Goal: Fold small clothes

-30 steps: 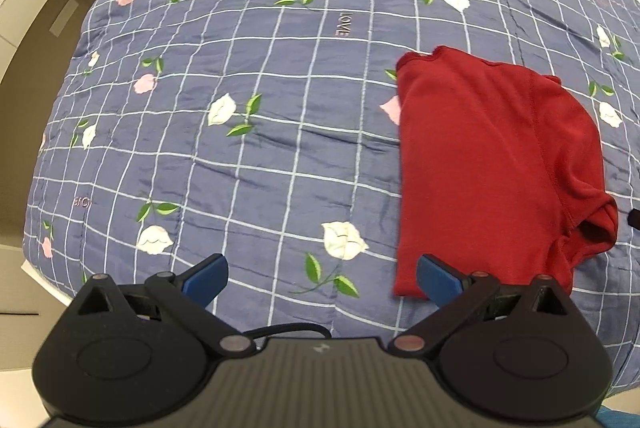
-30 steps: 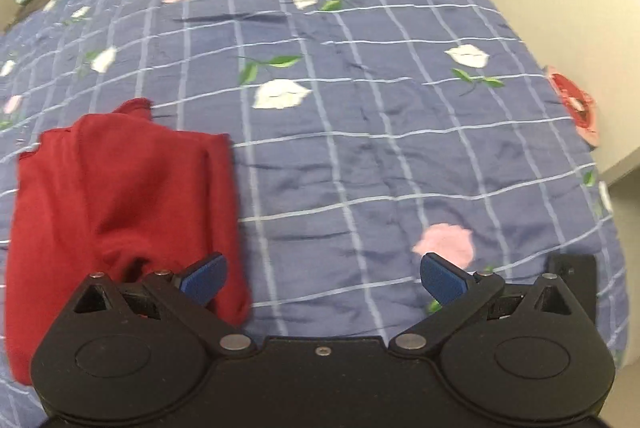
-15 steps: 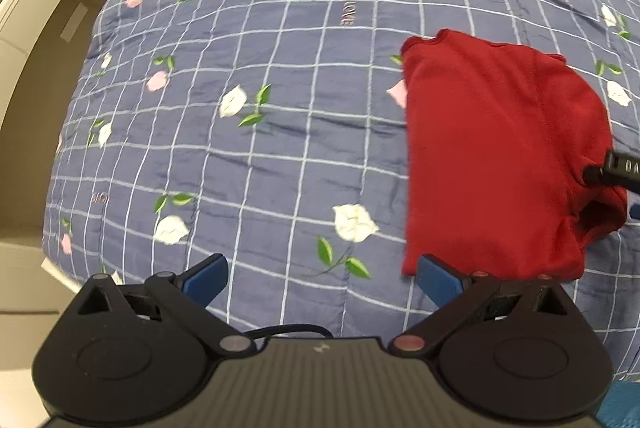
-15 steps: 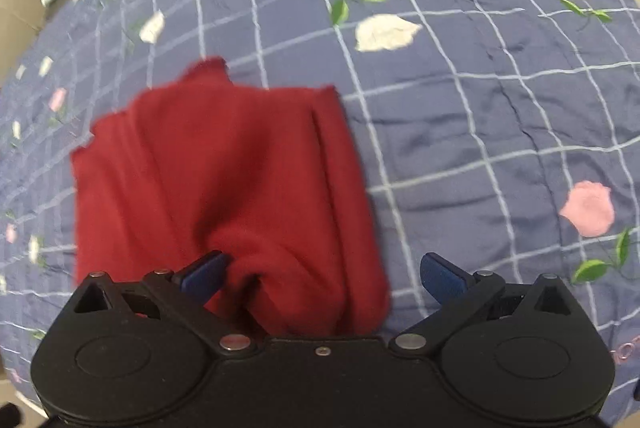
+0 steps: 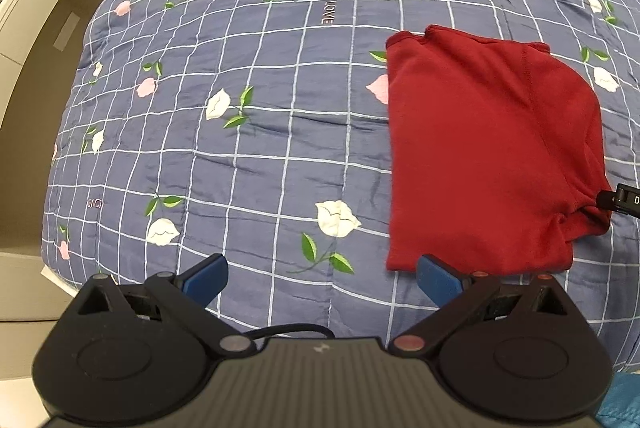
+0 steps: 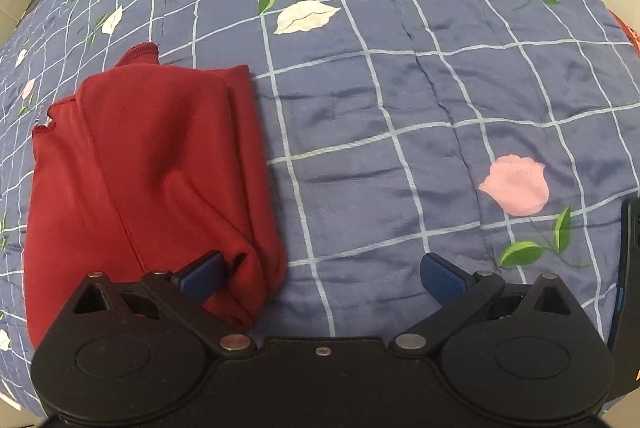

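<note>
Surface: blue quilted bedspread [image 5: 260, 148] with a white grid and printed roses covers the bed and fills both views; a pale wall or cabinet side shows at the left edge of the left wrist view.
Garment: red garment [image 5: 488, 156] lies on the bedspread, already folded into a narrow, roughly rectangular bundle with a straight left edge, a stitched hem at the far end and a bunched, rounded near right corner.
Left gripper: left gripper [image 5: 322, 278] hovers above the bedspread with its blue-padded jaws wide apart and nothing between them; its right pad sits just at the near left corner of the garment.
Right gripper: right gripper [image 6: 320, 276] has its jaws spread wide too, holding nothing; its left pad is over the near right corner of the red bundle, and whether it touches the cloth I cannot tell.
Progress: judging by the doubled layers and tucked right side, the lengthwise folds look done; what seems left is bringing the near end over the far end, and then smoothing the lumpy corner.
Change from earlier: compared with a second ago, the right gripper now sits much closer to the garment's near right corner, its tip now visible at the right edge of the left wrist view; the left gripper has barely shifted, and the garment keeps the same shape.
</note>
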A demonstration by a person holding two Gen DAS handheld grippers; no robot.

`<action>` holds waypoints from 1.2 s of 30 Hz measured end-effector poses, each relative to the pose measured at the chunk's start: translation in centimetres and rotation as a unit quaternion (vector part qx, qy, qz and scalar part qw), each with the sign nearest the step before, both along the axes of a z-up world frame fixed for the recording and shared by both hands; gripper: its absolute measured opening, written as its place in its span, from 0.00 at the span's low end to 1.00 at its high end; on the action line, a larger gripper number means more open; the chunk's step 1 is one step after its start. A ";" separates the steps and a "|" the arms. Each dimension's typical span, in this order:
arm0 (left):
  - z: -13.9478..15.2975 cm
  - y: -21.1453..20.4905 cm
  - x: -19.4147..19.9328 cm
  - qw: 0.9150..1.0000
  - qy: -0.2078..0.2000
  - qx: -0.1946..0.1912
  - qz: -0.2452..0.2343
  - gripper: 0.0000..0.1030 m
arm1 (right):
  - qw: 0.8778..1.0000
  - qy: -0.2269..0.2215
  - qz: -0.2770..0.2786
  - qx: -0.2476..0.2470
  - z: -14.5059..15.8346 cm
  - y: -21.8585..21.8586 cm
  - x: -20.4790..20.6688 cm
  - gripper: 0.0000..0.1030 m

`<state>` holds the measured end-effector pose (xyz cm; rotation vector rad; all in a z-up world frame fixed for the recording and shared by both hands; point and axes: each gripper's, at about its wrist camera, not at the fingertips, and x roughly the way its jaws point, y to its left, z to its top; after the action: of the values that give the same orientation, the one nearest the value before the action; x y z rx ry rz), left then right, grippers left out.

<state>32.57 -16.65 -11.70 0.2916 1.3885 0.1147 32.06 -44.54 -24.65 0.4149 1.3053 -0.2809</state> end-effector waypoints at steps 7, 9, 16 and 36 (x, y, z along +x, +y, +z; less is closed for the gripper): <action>0.2 0.3 -0.2 1.000 -0.005 -0.001 0.009 0.99 | 0.999 0.023 0.001 -0.036 0.1 -0.3 -0.3 1.00; 0.2 0.4 -0.3 1.000 -0.004 -0.003 0.014 0.99 | 0.999 0.027 -0.008 -0.033 -0.1 -0.9 -0.8 1.00; -0.8 0.1 -0.6 1.000 0.012 -0.015 0.024 0.99 | 0.999 -0.043 0.002 -0.034 2.6 -0.4 -0.5 1.00; -1.4 1.3 0.3 0.998 0.026 -0.011 0.057 0.99 | 1.000 0.026 -0.002 -0.002 -1.2 1.0 3.2 1.00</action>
<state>32.83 -15.37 -13.08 0.1986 1.4565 0.1866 35.29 -43.55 -25.84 0.4084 1.3553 -0.2996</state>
